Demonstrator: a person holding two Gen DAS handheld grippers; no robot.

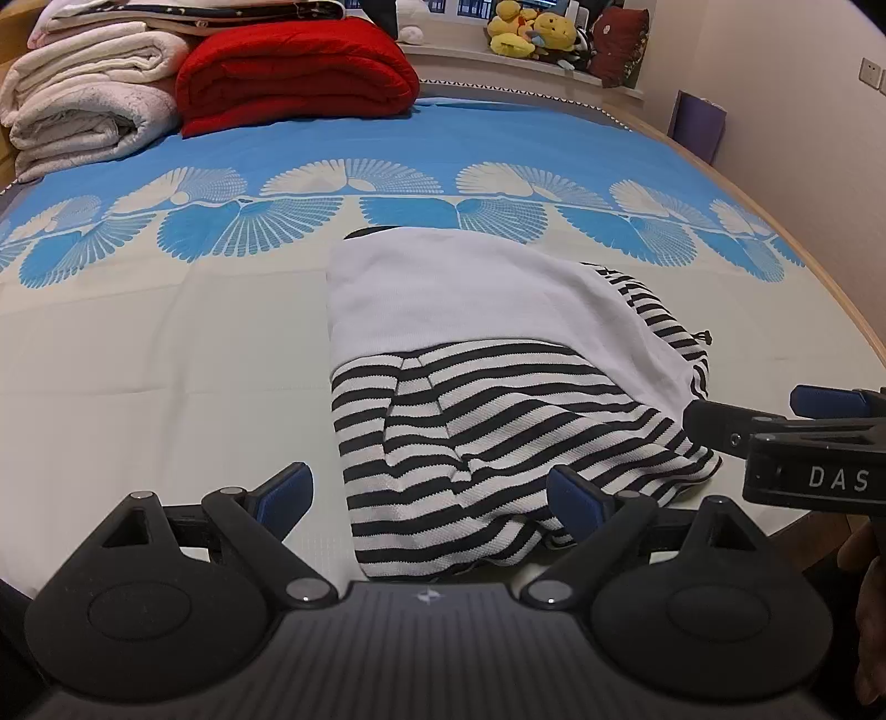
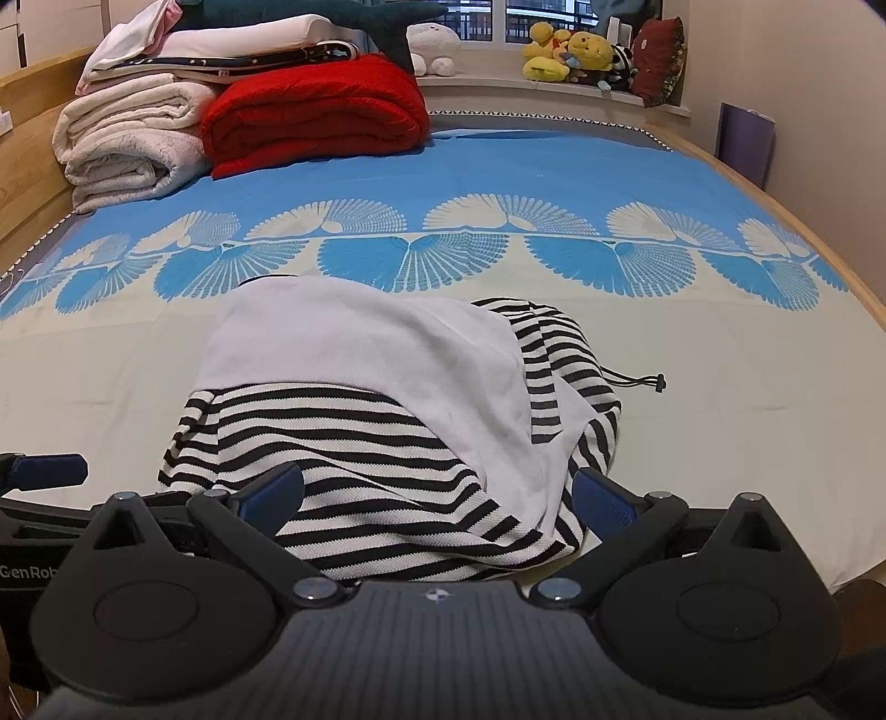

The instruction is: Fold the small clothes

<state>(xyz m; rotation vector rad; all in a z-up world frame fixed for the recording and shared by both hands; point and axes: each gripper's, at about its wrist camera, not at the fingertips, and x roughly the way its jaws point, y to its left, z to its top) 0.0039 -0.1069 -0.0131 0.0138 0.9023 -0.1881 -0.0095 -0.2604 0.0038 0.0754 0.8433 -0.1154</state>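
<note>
A small black-and-white striped garment [image 1: 476,443] with a white panel [image 1: 443,293] lies partly folded on the bed near its front edge. A black drawstring [image 2: 637,381] trails from its right side. My left gripper [image 1: 432,498] is open, its blue pads straddling the garment's near hem, nothing pinched. In the right wrist view the same garment [image 2: 387,476] lies under my right gripper [image 2: 437,493], which is also open over the near hem. The right gripper's body [image 1: 797,437] shows at the right edge of the left wrist view, beside the garment's right corner.
The bed sheet [image 1: 166,360] is cream with a blue fan pattern. Folded white blankets [image 1: 88,105] and a red quilt [image 1: 293,77] are stacked at the far left. Plush toys [image 1: 531,30] sit on the window ledge. The wooden bed edge [image 1: 853,310] curves along the right.
</note>
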